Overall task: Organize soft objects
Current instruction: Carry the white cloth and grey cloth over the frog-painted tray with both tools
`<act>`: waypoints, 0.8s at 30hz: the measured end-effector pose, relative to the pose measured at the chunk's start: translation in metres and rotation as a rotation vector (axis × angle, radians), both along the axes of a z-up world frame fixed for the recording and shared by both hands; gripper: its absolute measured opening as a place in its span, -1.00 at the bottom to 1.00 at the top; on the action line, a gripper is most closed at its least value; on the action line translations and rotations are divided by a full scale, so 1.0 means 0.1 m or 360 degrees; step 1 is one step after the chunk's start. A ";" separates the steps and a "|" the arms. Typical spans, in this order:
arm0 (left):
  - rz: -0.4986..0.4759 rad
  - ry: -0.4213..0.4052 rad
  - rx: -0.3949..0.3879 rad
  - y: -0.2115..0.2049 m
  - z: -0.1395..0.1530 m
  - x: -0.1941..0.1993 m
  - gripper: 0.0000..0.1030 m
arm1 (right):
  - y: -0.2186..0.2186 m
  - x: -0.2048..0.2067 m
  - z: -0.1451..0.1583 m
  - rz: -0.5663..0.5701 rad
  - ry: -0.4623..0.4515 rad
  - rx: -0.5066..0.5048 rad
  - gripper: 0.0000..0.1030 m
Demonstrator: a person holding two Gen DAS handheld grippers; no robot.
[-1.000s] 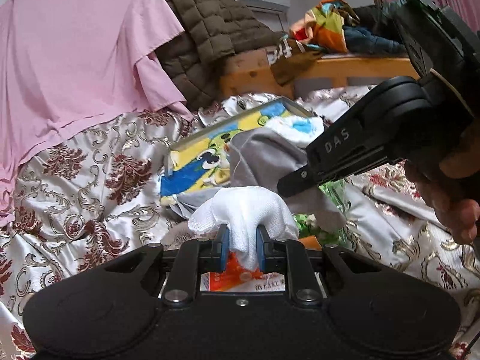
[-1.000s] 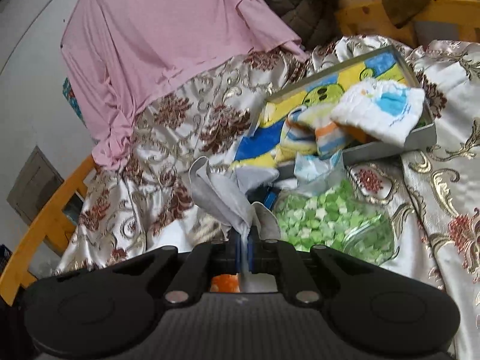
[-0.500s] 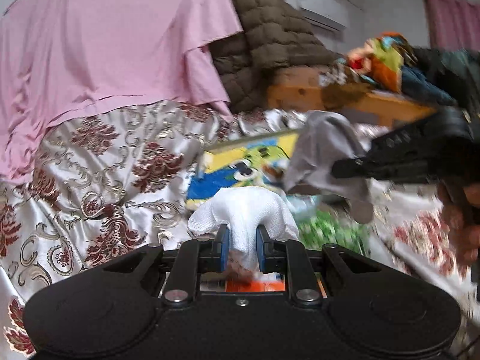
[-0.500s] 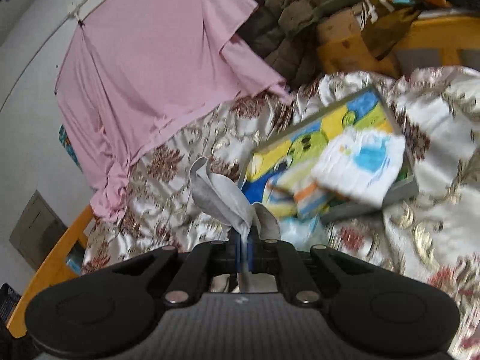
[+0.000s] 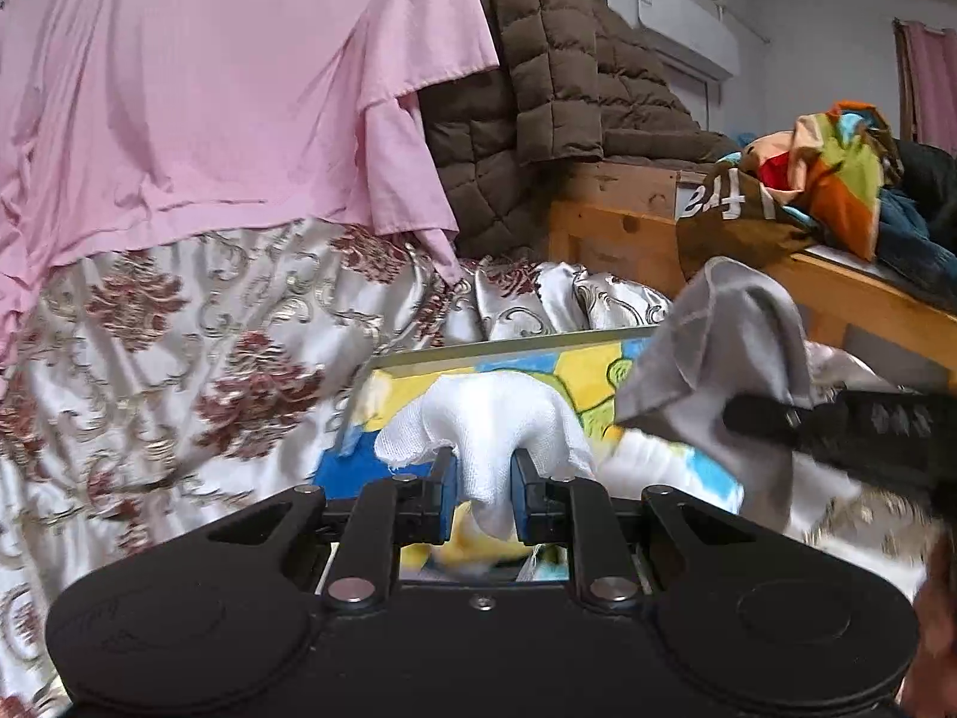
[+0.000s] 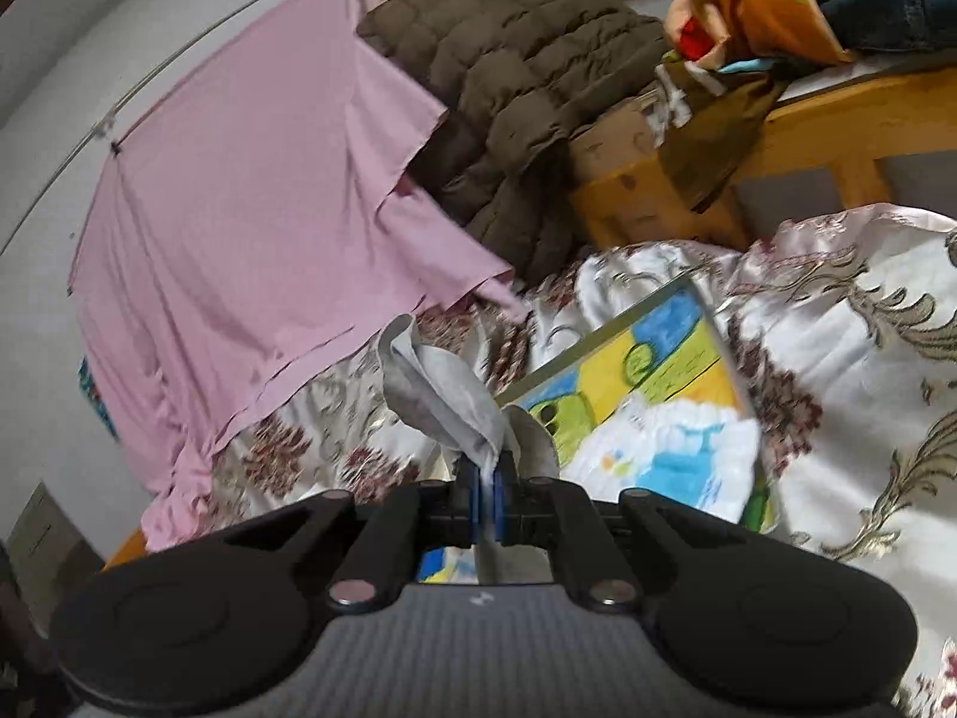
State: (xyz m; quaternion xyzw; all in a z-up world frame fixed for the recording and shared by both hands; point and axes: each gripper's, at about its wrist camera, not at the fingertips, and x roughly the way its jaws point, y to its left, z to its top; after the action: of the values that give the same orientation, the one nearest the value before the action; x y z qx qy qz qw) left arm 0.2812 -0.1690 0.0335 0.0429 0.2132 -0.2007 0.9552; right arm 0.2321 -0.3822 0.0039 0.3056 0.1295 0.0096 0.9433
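Note:
My left gripper [image 5: 483,466] is shut on a white cloth [image 5: 487,419] and holds it over the near left part of a shallow cartoon-print box [image 5: 538,362]. My right gripper [image 6: 489,478] is shut on a grey cloth [image 6: 439,395] and holds it above the same box [image 6: 658,353]. The right gripper and its grey cloth [image 5: 730,353] show at the right of the left wrist view. A white and blue folded towel [image 6: 676,461] lies in the box.
The box rests on a floral satin bedspread [image 5: 179,347]. A pink sheet [image 5: 209,90] and a brown quilted jacket [image 5: 556,78] hang behind. A wooden bed frame [image 5: 628,233] with piled clothes [image 5: 837,179] stands at the back right.
Both grippers have lifted and moved forward over the box with their cloths held. The bag of green pieces and the orange packet have dropped out of view.

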 end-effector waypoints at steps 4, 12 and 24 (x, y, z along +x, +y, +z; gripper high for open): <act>0.0007 0.0049 -0.0024 -0.29 0.04 0.32 -0.61 | -0.20 0.10 -0.06 -0.0124 0.0014 -0.0004 -0.89; 0.0026 0.0120 0.0067 -0.76 -0.10 0.76 -0.60 | -0.45 0.38 -0.15 -0.0313 0.0103 -0.0126 -0.89; 0.0123 0.0292 0.0216 -0.99 -0.49 1.05 -0.52 | -0.50 0.68 -0.29 -0.0239 0.0255 -0.0108 -0.74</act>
State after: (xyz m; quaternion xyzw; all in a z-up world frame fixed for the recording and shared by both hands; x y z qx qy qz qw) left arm 0.3860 -0.2682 -0.0159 0.0805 0.3142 -0.1518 0.9337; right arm 0.3004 -0.4327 -0.0248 0.2821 0.1813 -0.0901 0.9378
